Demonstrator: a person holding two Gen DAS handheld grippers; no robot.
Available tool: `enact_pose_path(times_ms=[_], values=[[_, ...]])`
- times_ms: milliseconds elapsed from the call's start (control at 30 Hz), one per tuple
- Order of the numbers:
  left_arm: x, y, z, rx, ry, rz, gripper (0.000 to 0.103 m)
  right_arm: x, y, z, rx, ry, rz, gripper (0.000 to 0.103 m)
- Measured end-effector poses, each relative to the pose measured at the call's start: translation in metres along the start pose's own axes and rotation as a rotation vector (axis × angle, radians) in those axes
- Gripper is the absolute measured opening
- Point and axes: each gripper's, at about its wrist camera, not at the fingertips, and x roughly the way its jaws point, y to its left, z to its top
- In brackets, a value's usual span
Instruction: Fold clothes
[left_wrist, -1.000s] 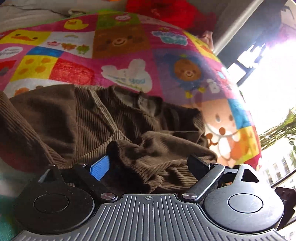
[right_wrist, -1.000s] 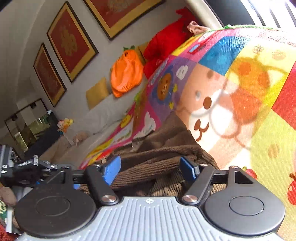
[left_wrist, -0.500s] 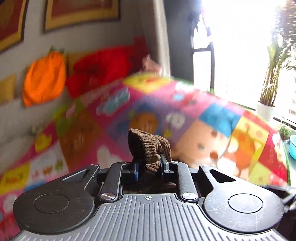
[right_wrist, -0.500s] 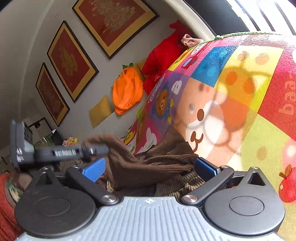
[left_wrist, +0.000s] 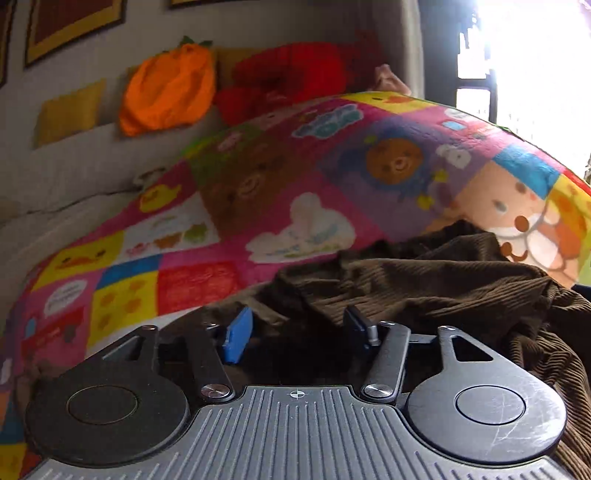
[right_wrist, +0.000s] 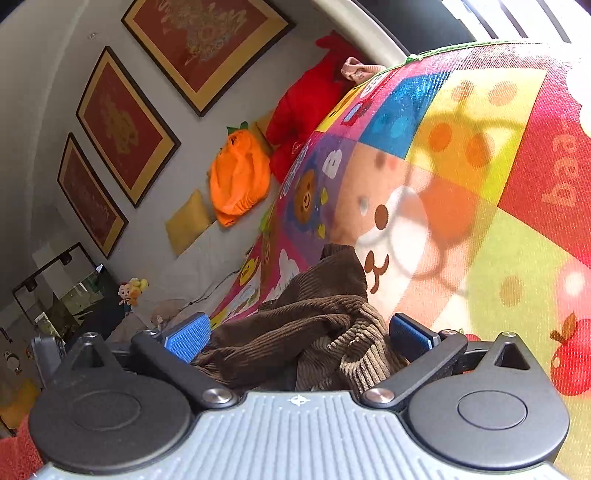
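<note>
Sweater (left_wrist: 424, 280) bunched between spread hand-held gripper (right_wrist: 299, 336) fingers.

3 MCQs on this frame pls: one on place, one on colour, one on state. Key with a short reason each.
1. Where does the brown corduroy garment lie?
A. on the patchwork blanket
B. on the wall
C. on the orange pumpkin cushion

2. What colour are the pads of the right tool?
A. red
B. blue
C. green

3. What state is the left tool in?
A. shut on the garment
C. out of view
B. open

Key:
1 A: the garment is bunched on the blanket in both views.
2 B: both pads show blue.
3 B: its jaws stand apart, with dark cloth in the gap but nothing clamped.
</note>
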Motion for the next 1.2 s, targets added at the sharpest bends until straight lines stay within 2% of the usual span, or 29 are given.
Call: enact_pose_path(times_ms=[67,100,233,300,400,467,500,567,600,667,800,933,1000,1033,1067,1100,1133,1200], values=[[-0.012,0.015,0.005,-0.061,-0.007,0.000,0.073,0.002,-0.001,-0.001,0.003,0.018,0.000,0.103],[-0.017,0.020,0.010,-0.104,-0.006,-0.040,0.076,0.003,0.000,0.000,0.002,0.020,-0.001,0.103],[-0.011,0.008,0.032,-0.274,0.017,-0.319,0.086,0.003,0.001,-0.002,-0.004,0.030,-0.002,0.103],[0.007,-0.012,0.032,-0.319,0.041,-0.405,0.089,0.003,0.000,-0.002,-0.002,0.034,-0.005,0.103],[0.042,-0.030,0.019,-0.327,0.153,-0.351,0.090,0.002,-0.001,-0.002,0.010,0.034,-0.004,0.103],[0.057,-0.034,0.008,-0.345,0.213,-0.312,0.082,0.002,-0.002,-0.002,0.017,0.035,-0.005,0.103],[0.052,-0.029,0.005,-0.357,0.199,-0.310,0.080,0.002,-0.002,-0.001,0.018,0.039,-0.007,0.103],[0.029,-0.013,0.003,-0.390,0.161,-0.284,0.085,0.005,-0.001,-0.001,0.015,0.056,-0.017,0.103],[0.011,0.001,0.004,-0.414,0.129,-0.243,0.092,0.006,0.000,-0.001,0.013,0.064,-0.021,0.103],[-0.014,0.029,0.006,-0.443,0.080,-0.106,0.095,0.008,0.001,-0.001,0.009,0.080,-0.032,0.103],[-0.026,0.112,0.005,-0.573,0.118,0.269,0.096,0.012,0.003,-0.001,-0.001,0.100,-0.049,0.103],[0.010,0.175,-0.016,-0.769,0.297,0.348,0.096,0.014,0.001,0.000,0.012,0.107,-0.052,0.103],[0.031,0.185,-0.029,-0.790,0.369,0.362,0.096,0.015,0.000,0.001,0.019,0.110,-0.053,0.103],[0.037,0.186,-0.032,-0.788,0.366,0.374,0.096,0.015,-0.001,0.001,0.024,0.111,-0.053,0.103],[0.038,0.185,-0.032,-0.766,0.344,0.380,0.093,0.015,-0.001,0.001,0.028,0.112,-0.052,0.103],[0.040,0.184,-0.031,-0.743,0.321,0.385,0.076,0.016,-0.002,0.001,0.032,0.112,-0.052,0.103],[0.040,0.181,-0.028,-0.711,0.298,0.389,0.045,0.016,-0.002,0.002,0.036,0.112,-0.051,0.103],[0.037,0.171,-0.019,-0.630,0.254,0.371,0.018,0.016,-0.002,0.002,0.041,0.112,-0.049,0.103]])
